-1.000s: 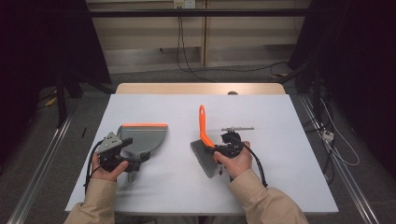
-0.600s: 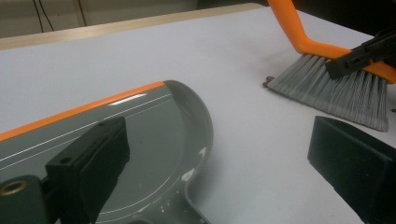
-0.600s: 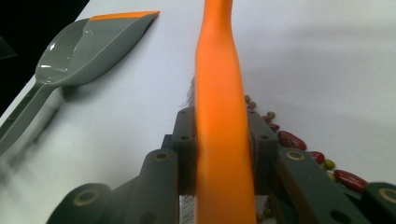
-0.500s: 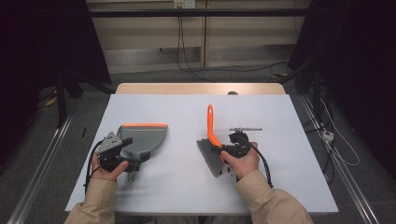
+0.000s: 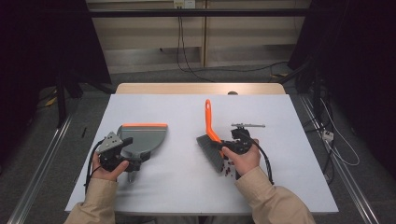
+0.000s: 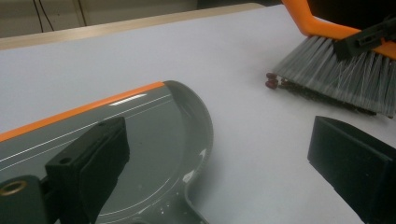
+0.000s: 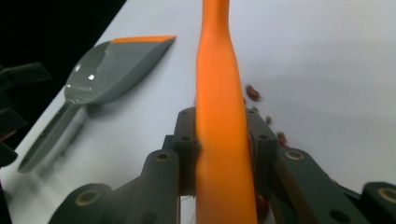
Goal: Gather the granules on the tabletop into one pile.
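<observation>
Evidently a sweeping job, mid-step. Right gripper (image 5: 232, 143) pinches the brush (image 5: 211, 140) by its orange handle, bristles down on the table (image 5: 280, 112), small red beans (image 5: 228, 167) scattered just beside them. Left gripper (image 5: 122, 150): jaws spread, dustpan (image 5: 142, 137) lying between them, not clamped. Pan sits well apart from the beans. Next, probably: close on the pan, bring its orange lip near, sweep beans toward it. Left gripper view shows beans (image 6: 272, 80) touching the bristle tips; right gripper view shows the pan's handle (image 7: 44, 137).
</observation>
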